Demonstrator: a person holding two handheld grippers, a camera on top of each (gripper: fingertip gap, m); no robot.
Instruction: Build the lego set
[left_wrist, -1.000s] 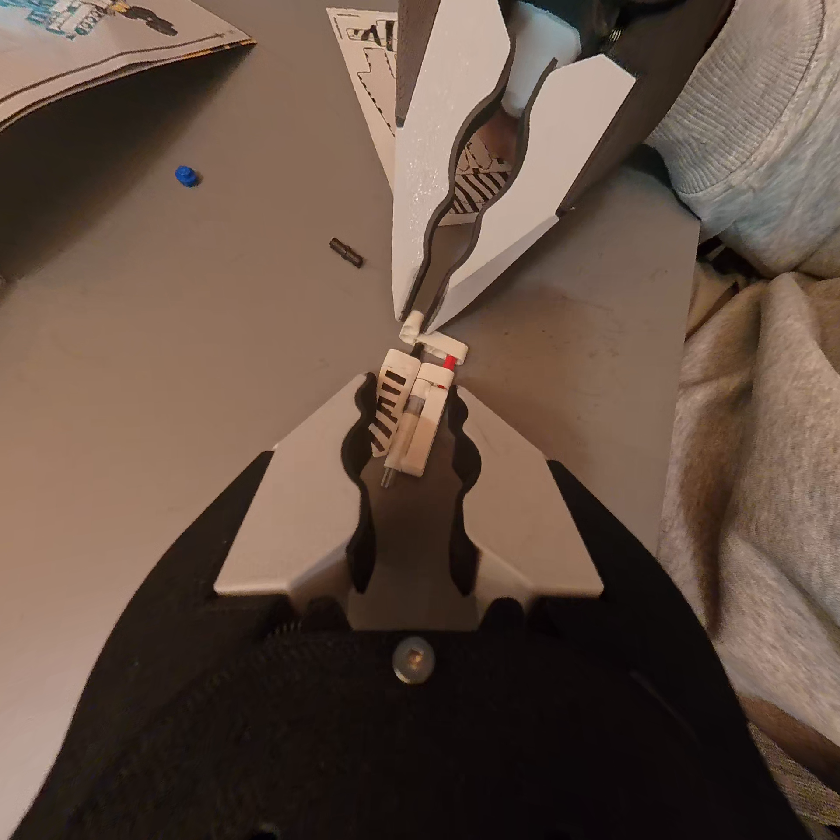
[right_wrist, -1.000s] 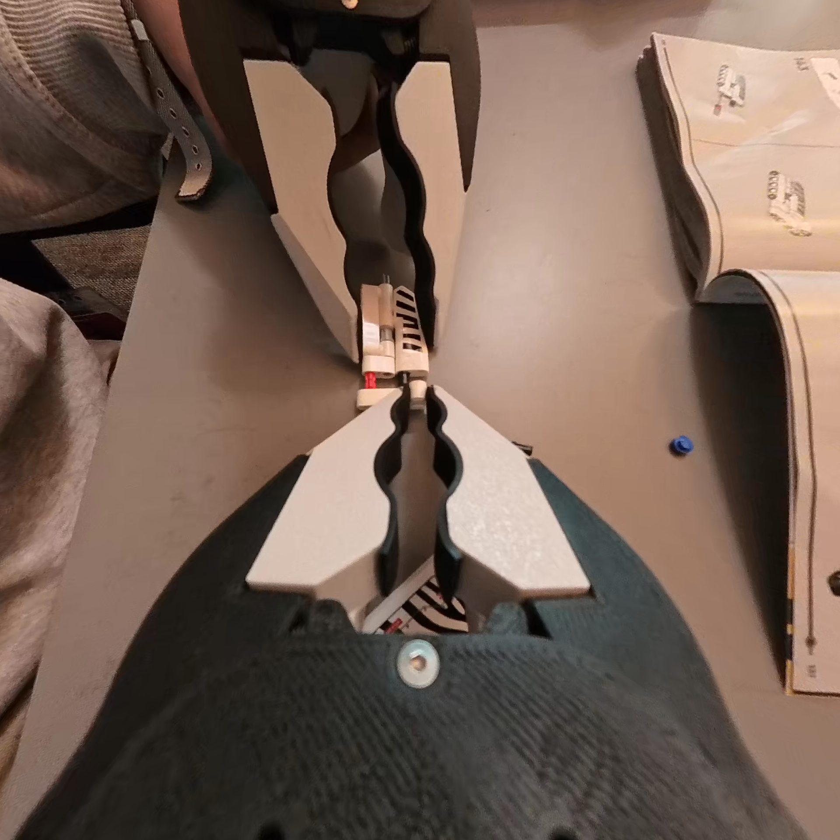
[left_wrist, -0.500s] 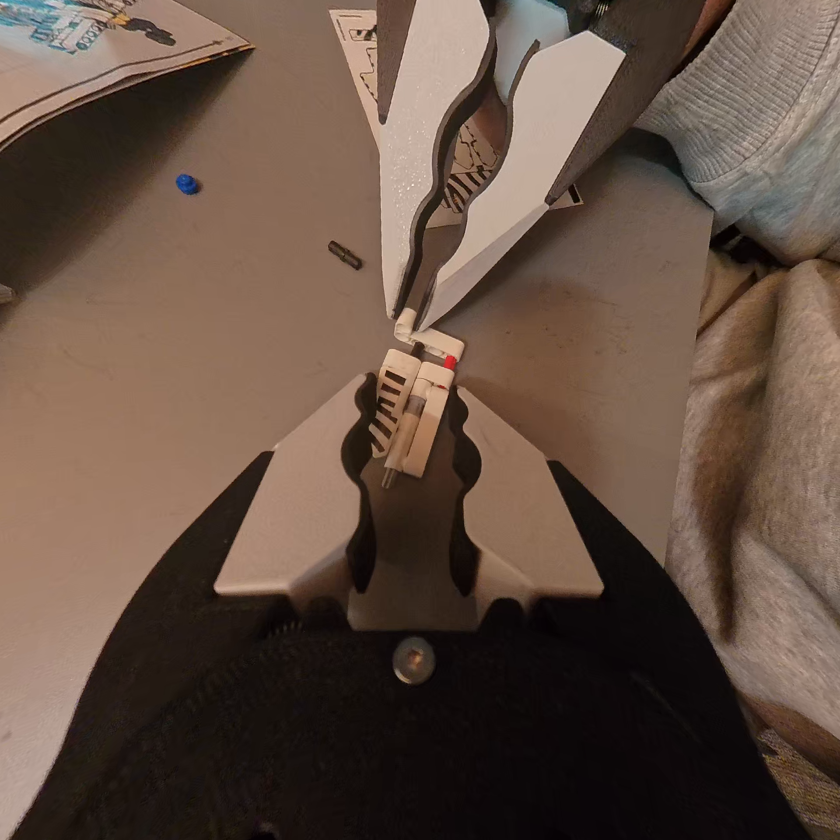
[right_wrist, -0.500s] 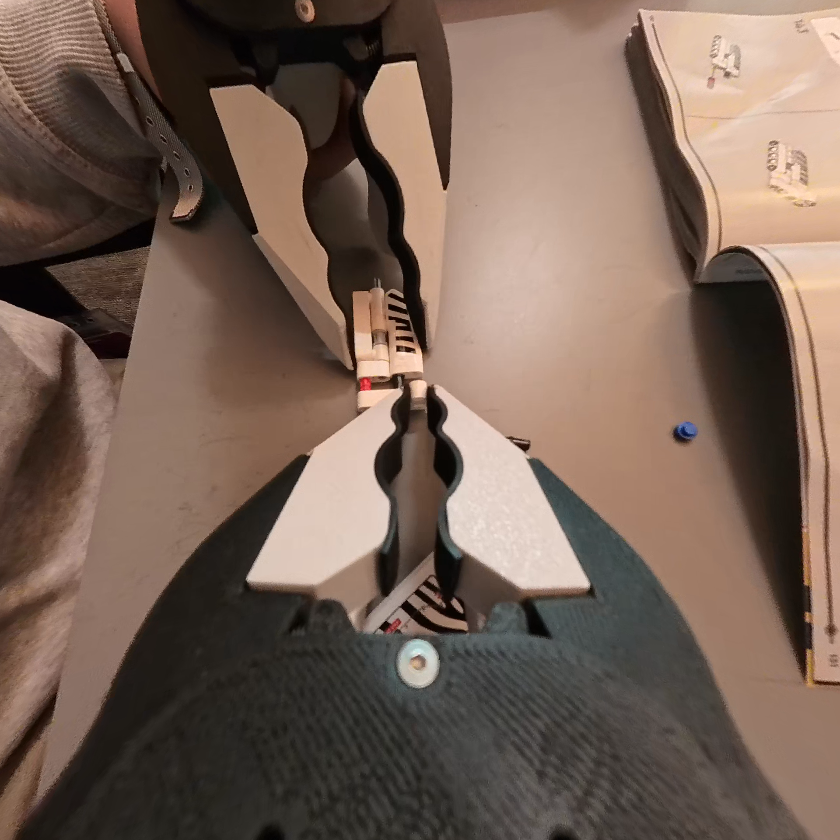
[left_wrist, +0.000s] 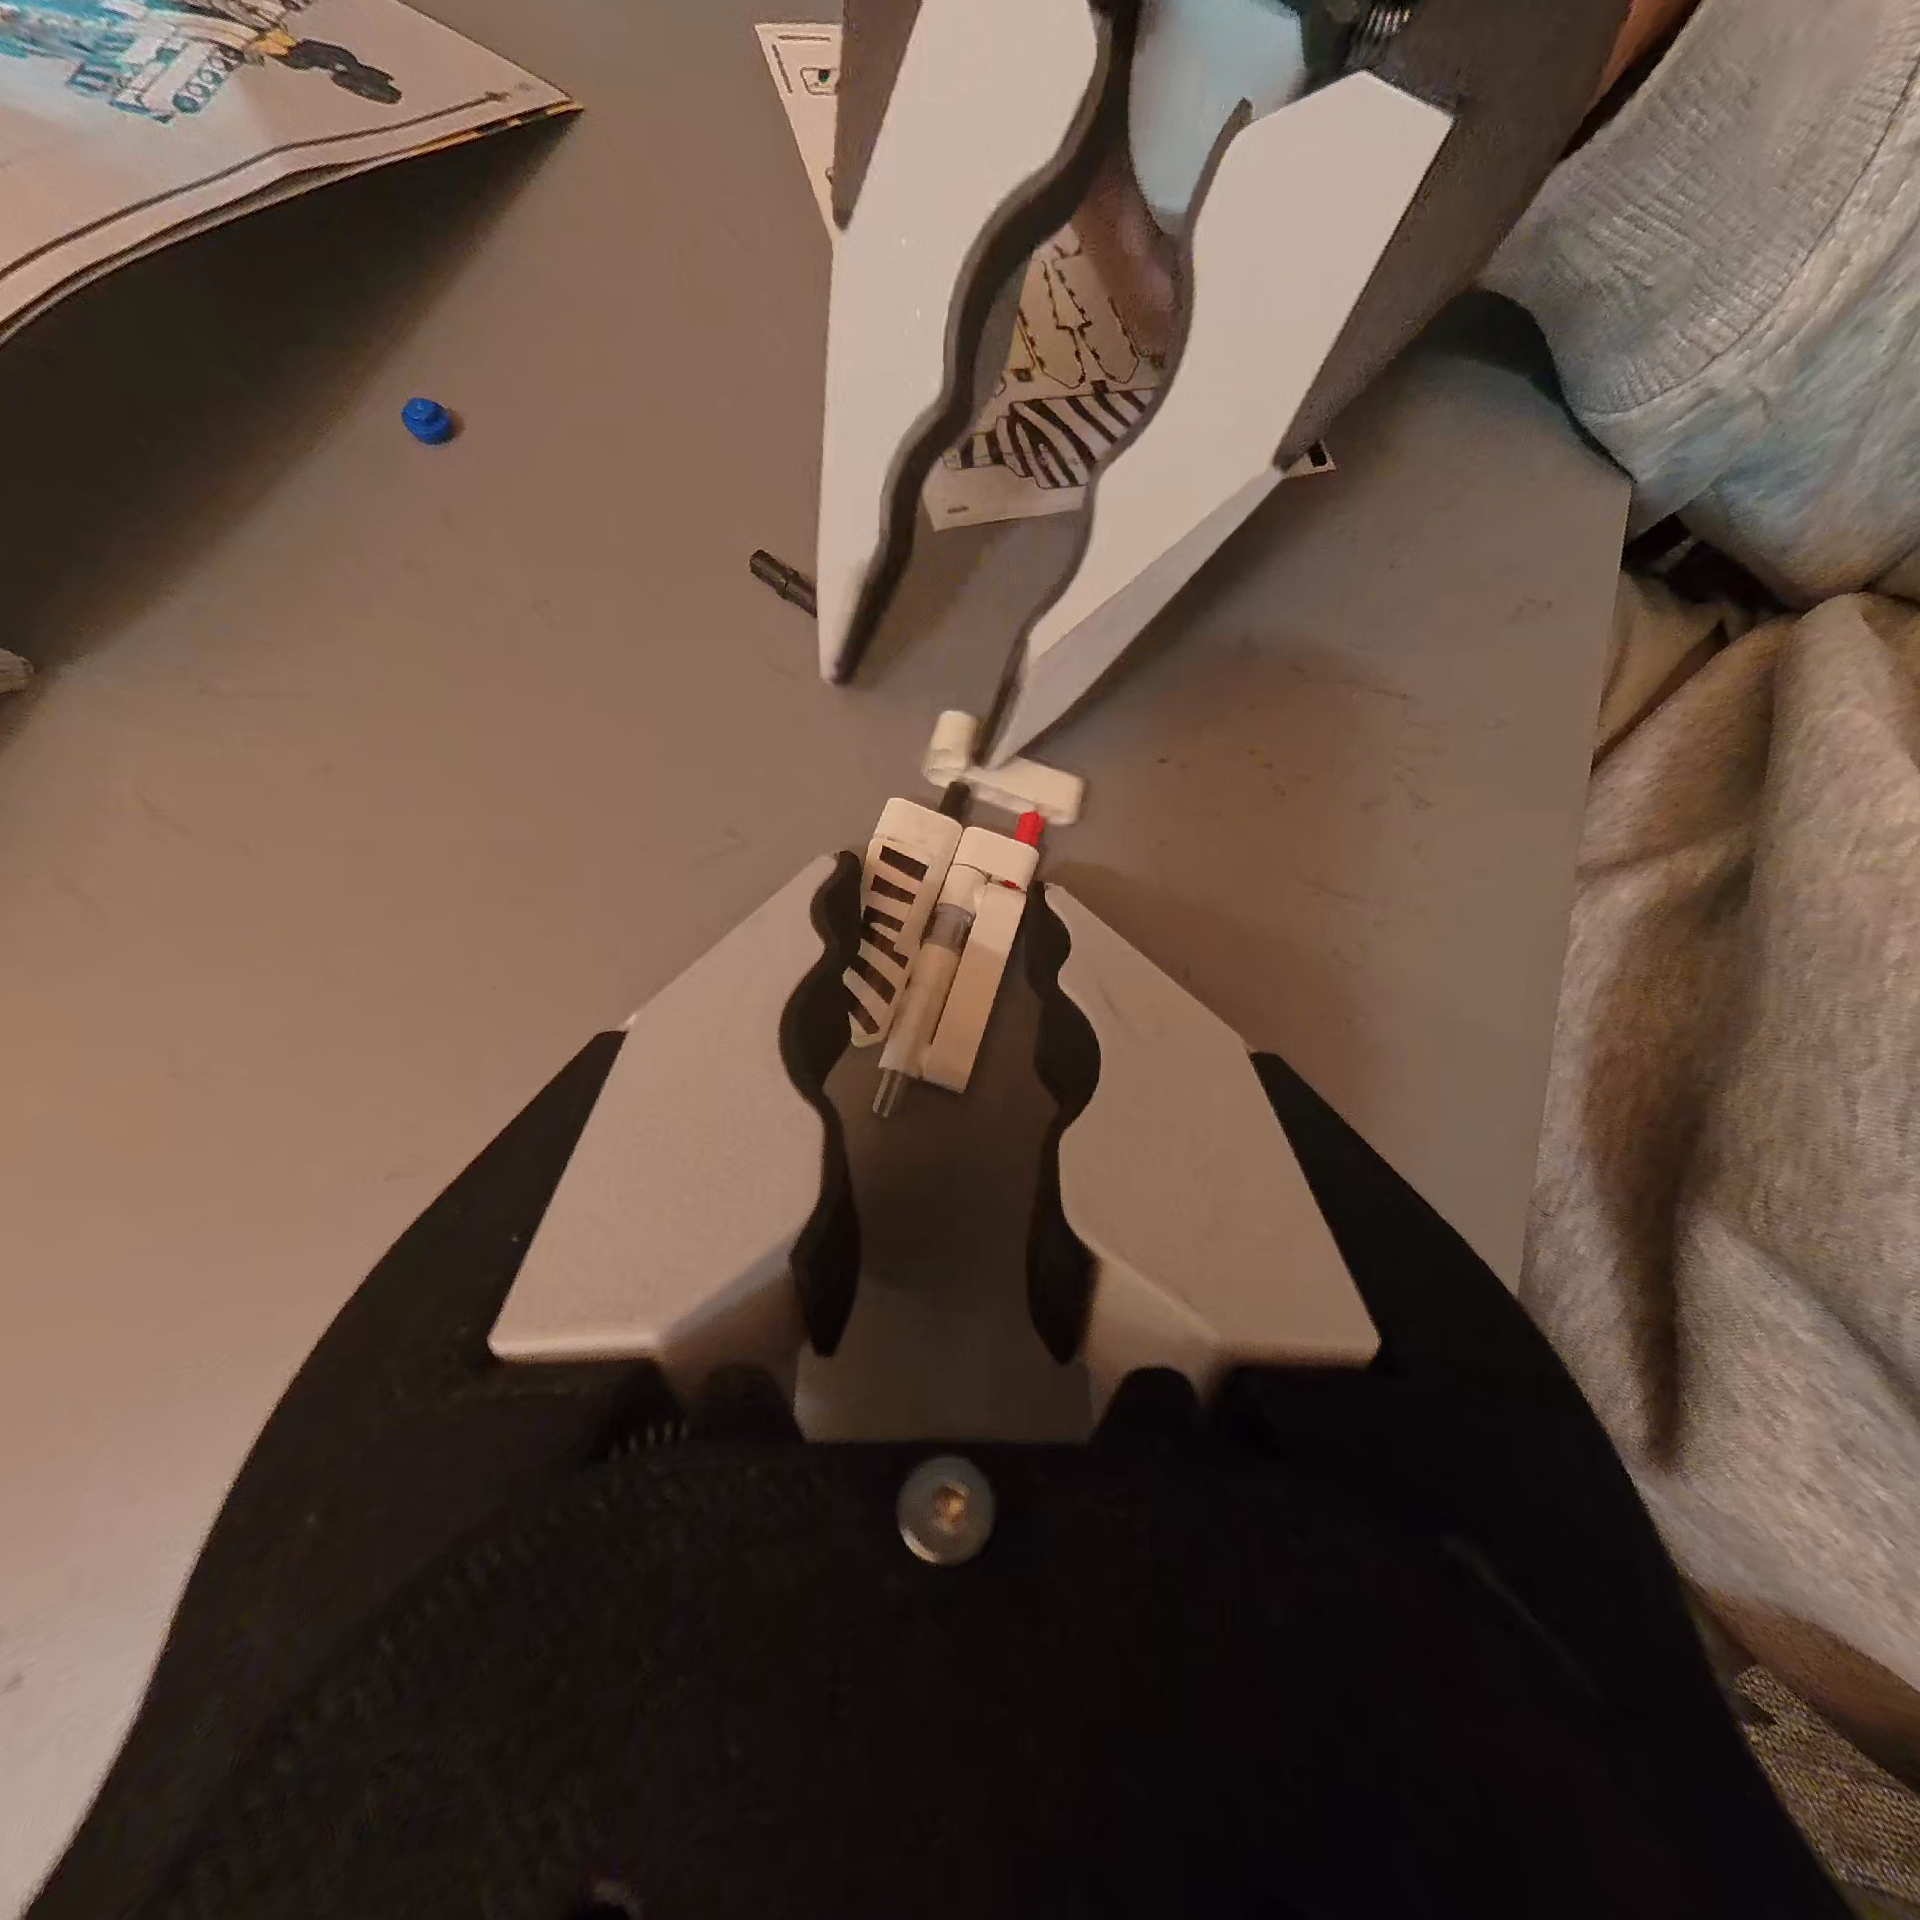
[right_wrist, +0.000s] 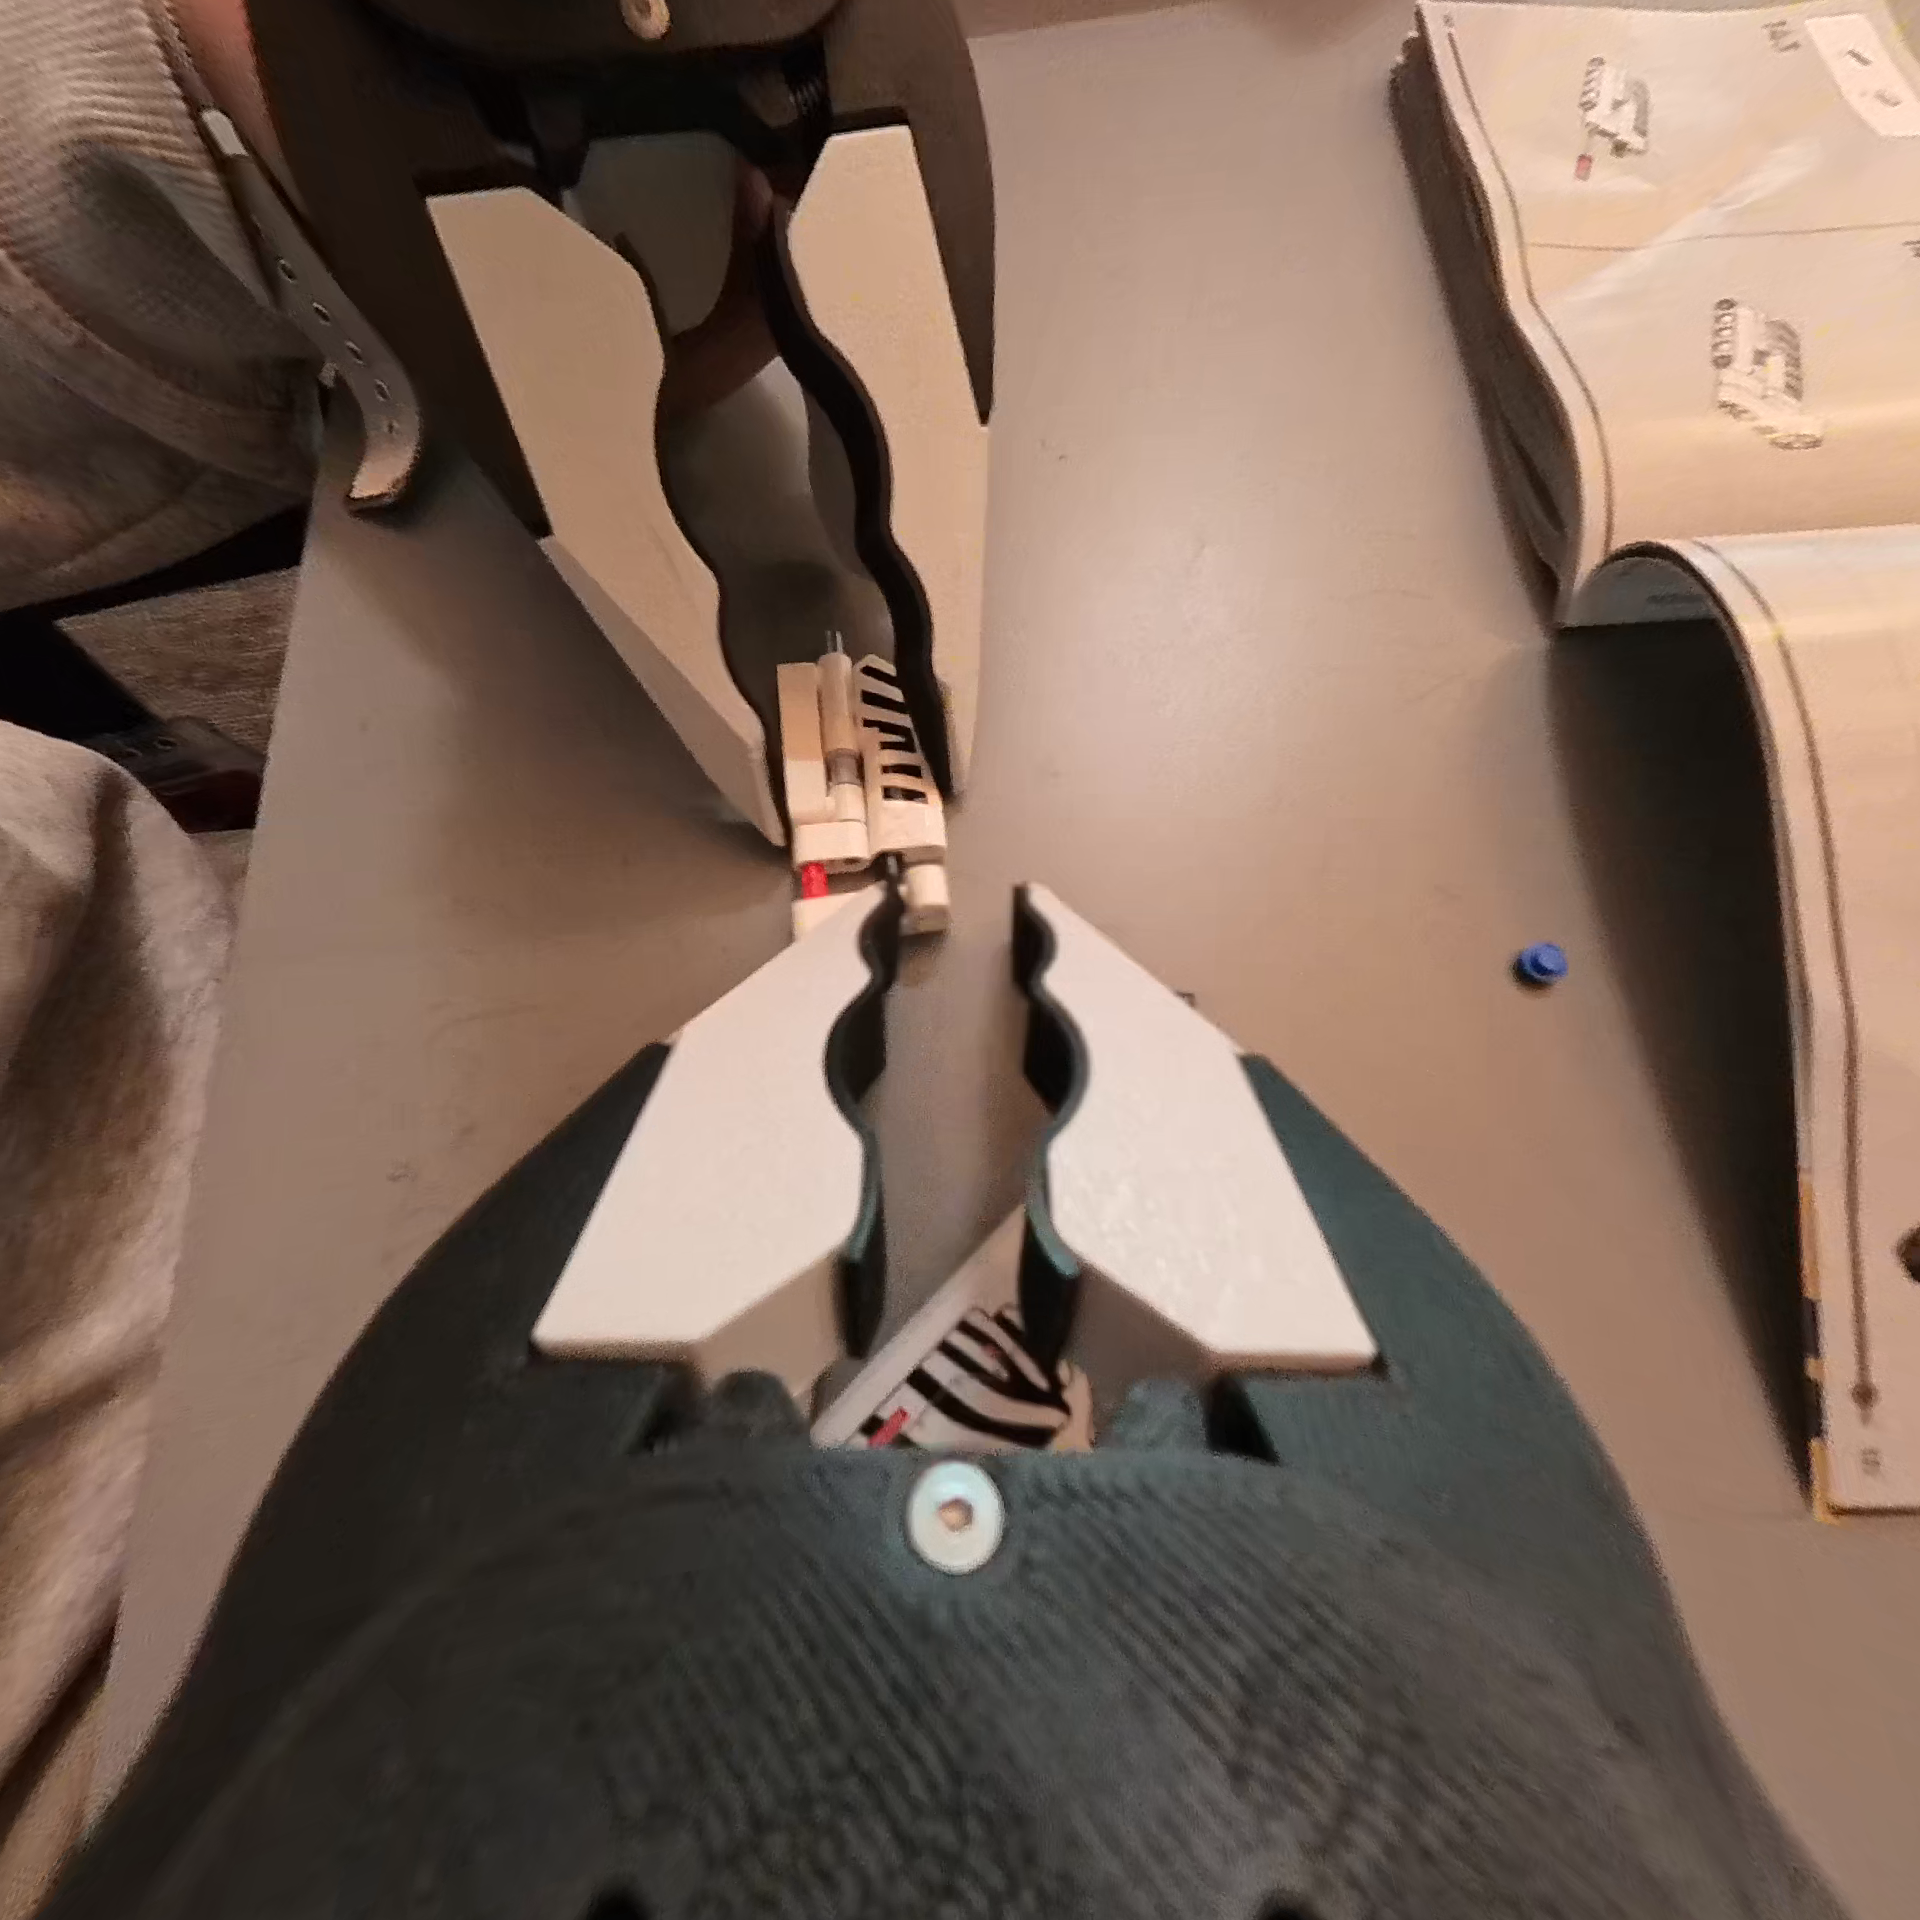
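Note:
A small white lego assembly (left_wrist: 940, 956) with a black-striped panel, a grey axle and a red pin is held between the fingers of my left gripper (left_wrist: 940, 878), just above the grey table (left_wrist: 416, 831). A small white connector (left_wrist: 954, 743) sits on a black pin at its far end. My right gripper (right_wrist: 948, 902) is open, its fingers apart. The connector (right_wrist: 925, 899) is by its left fingertip. In the right wrist view the left gripper (right_wrist: 862, 821) faces me, shut on the assembly (right_wrist: 862, 758). In the left wrist view the right gripper (left_wrist: 925, 707) stands open above the connector.
A blue stud (left_wrist: 427, 421) and a black pin (left_wrist: 779, 575) lie loose on the table. An open instruction booklet (right_wrist: 1714, 312) lies at the side, and a striped sticker sheet (left_wrist: 1049, 447) under the right gripper. The table edge and a person's grey clothing (left_wrist: 1714, 935) are close by. The grippers are tip to tip, or close to it. It is some 10 cm from my right tips to the blue stud (left_wrist: 427, 421). Seen from the right wrist view (right_wrist: 1541, 954) as well.
My right gripper has opened and let go of the small white connector, which stays on the end of the assembly. My left gripper keeps its hold and has barely moved.

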